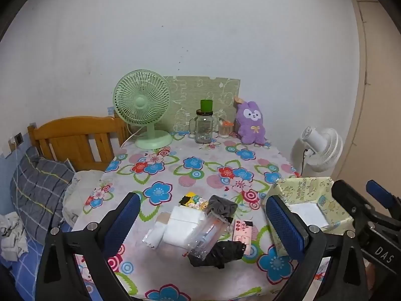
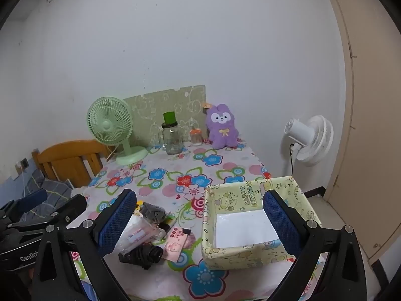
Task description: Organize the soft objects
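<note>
A small pile lies on the floral tablecloth (image 1: 160, 173). It holds a grey cloth (image 1: 221, 207), a black cloth (image 1: 218, 250), a white tissue pack (image 1: 183, 223), a clear pouch (image 1: 208, 233) and a pink card (image 1: 240, 234). My left gripper (image 1: 203, 225) hovers open over this pile, touching nothing. A yellow cartoon-print box (image 2: 235, 253) with a white floor stands to the right of the pile. My right gripper (image 2: 200, 223) is open in front of the box, with nothing between its fingers. A purple plush rabbit (image 2: 221, 128) leans against the back wall.
At the table's back stand a green desk fan (image 1: 142, 105), a glass jar with a green lid (image 1: 204, 125) and a small jar (image 1: 225, 129). A white fan (image 2: 310, 140) stands right of the table. A bed with a wooden headboard (image 1: 75, 140) and a checked pillow (image 1: 40, 190) is on the left.
</note>
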{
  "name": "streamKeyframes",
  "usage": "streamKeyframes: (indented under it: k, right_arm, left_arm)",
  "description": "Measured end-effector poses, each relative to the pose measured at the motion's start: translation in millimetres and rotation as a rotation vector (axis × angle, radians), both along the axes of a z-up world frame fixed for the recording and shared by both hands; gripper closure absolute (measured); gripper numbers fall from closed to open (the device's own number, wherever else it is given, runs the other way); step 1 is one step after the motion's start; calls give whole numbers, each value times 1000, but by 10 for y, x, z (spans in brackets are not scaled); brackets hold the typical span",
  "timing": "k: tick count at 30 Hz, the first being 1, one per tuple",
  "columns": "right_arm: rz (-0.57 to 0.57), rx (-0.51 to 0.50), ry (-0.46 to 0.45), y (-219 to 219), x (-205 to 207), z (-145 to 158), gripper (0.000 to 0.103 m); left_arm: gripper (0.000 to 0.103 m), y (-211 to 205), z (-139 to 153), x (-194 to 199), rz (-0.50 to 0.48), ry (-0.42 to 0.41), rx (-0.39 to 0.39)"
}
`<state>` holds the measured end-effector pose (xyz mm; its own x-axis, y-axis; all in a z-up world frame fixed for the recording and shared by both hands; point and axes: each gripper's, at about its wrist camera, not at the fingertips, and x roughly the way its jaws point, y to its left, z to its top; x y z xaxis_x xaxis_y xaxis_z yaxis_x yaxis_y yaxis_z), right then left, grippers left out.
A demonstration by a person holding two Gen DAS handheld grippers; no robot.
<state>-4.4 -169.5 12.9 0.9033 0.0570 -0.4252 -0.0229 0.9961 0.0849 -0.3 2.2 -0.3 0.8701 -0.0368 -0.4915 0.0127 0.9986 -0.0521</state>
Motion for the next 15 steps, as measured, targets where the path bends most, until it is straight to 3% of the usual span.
streamKeyframes:
  k: [7, 15]
  right_arm:
    - [6, -19, -1, -18, -63, -2, 1]
    - [-2, -46, 1, 28, -101, 32, 1]
  left_arm:
    - [0, -114, -46, -41, 11, -15, 52]
    - [0, -24, -63, -68, 31, -10, 48]
